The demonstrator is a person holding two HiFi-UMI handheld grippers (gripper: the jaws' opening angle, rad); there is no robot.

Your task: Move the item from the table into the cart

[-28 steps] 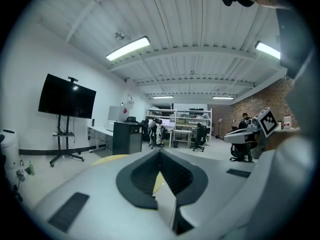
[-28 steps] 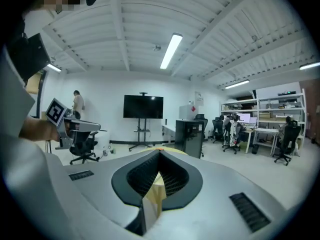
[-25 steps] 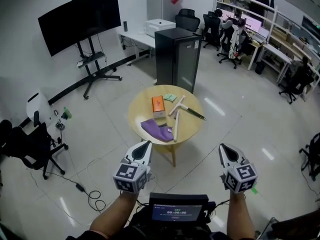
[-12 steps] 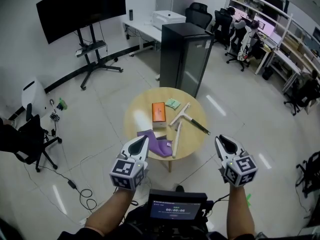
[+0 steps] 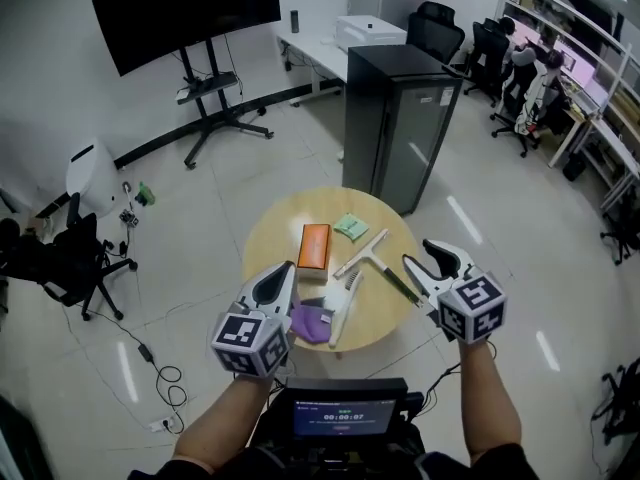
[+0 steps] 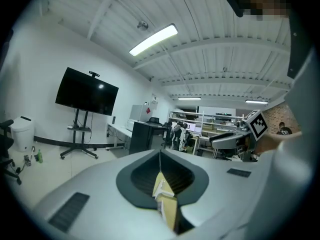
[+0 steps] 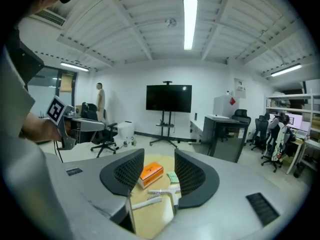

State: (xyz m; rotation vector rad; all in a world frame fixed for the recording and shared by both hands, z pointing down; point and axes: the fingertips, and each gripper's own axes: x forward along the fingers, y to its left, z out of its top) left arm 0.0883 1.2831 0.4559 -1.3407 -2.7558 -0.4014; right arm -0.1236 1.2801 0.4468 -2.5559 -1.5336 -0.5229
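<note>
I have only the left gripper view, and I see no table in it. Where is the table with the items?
Observer: The head view shows the round table directly ahead of the person, in front of the black cabinet.
Operator: What lies on it?
Observer: An orange box, a green packet, a white squeegee, a white brush and a purple cloth.
Operator: And the other gripper?
Observer: The right gripper has just been opening; its jaws stand apart with nothing held between them.
</note>
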